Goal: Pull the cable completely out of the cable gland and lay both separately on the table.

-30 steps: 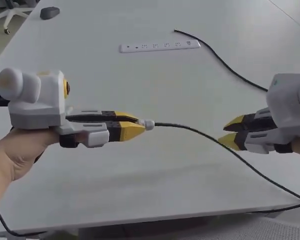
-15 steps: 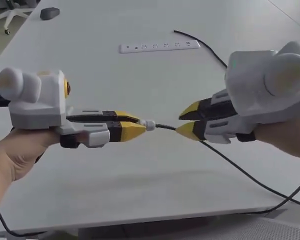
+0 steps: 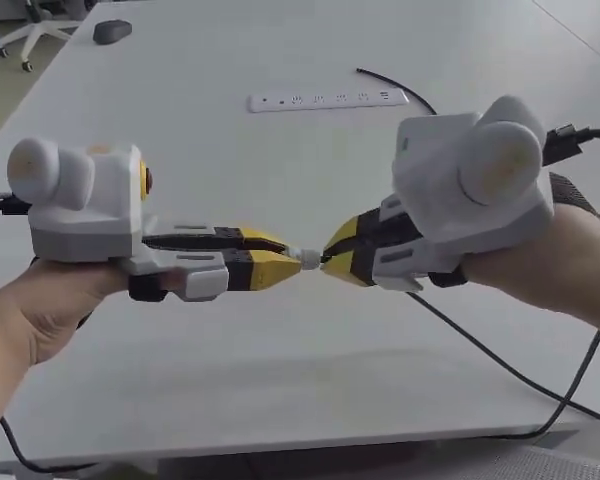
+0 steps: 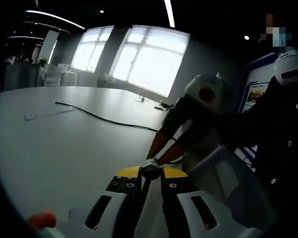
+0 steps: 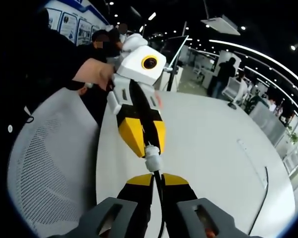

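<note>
Cable gland (image 3: 305, 257) clenched in left hand-held gripper (image 3: 287, 256); right hand-held gripper (image 3: 332, 258) grasps cable (image 3: 460, 335) just beside it

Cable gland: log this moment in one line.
left gripper shut on cable gland | right gripper shut on cable beside it | cable not yet out

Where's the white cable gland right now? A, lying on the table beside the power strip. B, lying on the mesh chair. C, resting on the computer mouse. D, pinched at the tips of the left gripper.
D: the cable gland sits pinched at the tips of the left gripper, held above the table, with the black cable leading from it between the jaws of the right gripper.
</note>
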`<state>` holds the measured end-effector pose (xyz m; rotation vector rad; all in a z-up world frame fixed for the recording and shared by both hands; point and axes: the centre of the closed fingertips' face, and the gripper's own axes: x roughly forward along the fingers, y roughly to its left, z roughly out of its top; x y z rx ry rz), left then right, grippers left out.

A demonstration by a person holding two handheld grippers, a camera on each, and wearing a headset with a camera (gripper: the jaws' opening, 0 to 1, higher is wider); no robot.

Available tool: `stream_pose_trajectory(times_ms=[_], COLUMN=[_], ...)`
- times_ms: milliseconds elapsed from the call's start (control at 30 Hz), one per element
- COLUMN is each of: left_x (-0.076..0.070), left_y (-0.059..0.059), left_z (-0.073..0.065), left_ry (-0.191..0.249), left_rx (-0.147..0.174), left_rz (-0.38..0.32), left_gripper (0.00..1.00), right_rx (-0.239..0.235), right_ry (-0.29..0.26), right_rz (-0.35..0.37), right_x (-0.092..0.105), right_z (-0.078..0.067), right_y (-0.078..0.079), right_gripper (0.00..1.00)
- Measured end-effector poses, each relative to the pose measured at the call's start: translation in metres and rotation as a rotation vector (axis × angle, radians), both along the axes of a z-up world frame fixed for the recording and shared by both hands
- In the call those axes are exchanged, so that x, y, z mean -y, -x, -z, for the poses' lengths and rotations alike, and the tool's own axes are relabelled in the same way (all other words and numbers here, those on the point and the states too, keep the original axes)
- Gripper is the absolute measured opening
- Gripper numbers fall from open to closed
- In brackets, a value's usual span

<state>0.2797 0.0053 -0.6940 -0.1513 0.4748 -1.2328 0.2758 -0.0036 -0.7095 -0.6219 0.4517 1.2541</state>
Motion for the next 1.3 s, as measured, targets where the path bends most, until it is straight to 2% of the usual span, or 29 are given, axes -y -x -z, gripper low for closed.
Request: stream_pose_trajectory(times_ms=[167, 300, 567, 1067, 1300], left_x=[0.002, 0.002, 0.000, -0.006, -0.009], left_y=[0.000, 0.000, -0.002, -0.008, -0.010], left_z=[-0.001, -0.002, -0.005, -0.006, -0.005], left_ry=[-0.001, 0.006, 0.017, 0.017, 0.016], left_rx=[0.004, 0.005, 0.008, 0.018, 0.016], left_rz=[0.003, 0.001, -0.008, -0.035, -0.054], left_gripper=[0.15, 0.15, 0.15, 0.15, 0.15], right_rx=[0.003, 0.031, 0.012, -0.010, -0.024], right_ry=[0.012, 0.017, 0.005, 0.021, 0.008], right_rz=[-0.012, -0.020, 0.013, 0.120, 0.180], right_x=[0.001, 0.001, 0.010, 0.055, 0.074], right_z=[0.003, 0.001, -0.001, 0.004, 0.004], right_y=[0.001, 0.001, -0.004, -0.016, -0.020], right_gripper=[0.01, 0.00, 0.00, 0.00, 0.00])
